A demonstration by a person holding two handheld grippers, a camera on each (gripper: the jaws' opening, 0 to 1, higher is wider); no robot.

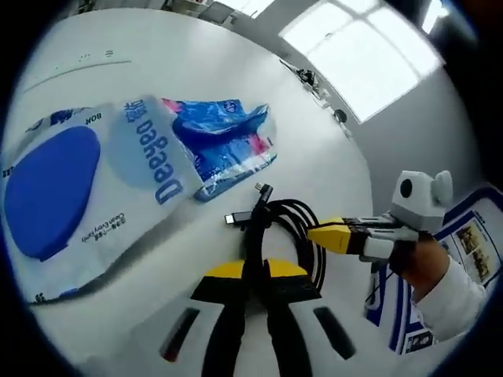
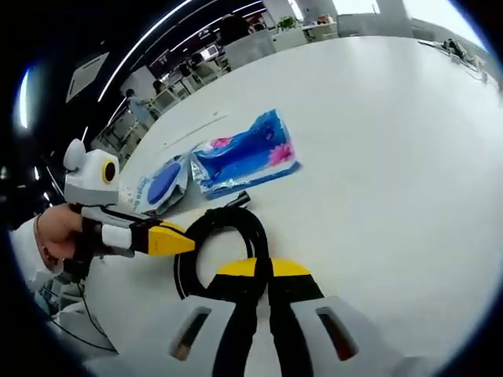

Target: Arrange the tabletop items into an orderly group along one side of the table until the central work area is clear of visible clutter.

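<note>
both clamped on the limp, springy black cable coil (image 1: 287, 228) lying on the white table (image 1: 330, 157) just beside the blue wipes packs (image 1: 224, 141), left gripper (image 1: 253, 271) and right gripper (image 2: 263, 271) pinching bundled loops, likely light, best gripped across several strands.

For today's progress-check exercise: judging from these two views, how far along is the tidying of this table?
Done: the white wipes pack and blue packet already lie touching, side by side. In hand: both the left gripper and right gripper appear shut on the coiled black cable. Left: setting the cable beside the packs; whether they sit along a table edge can't be told.
</note>
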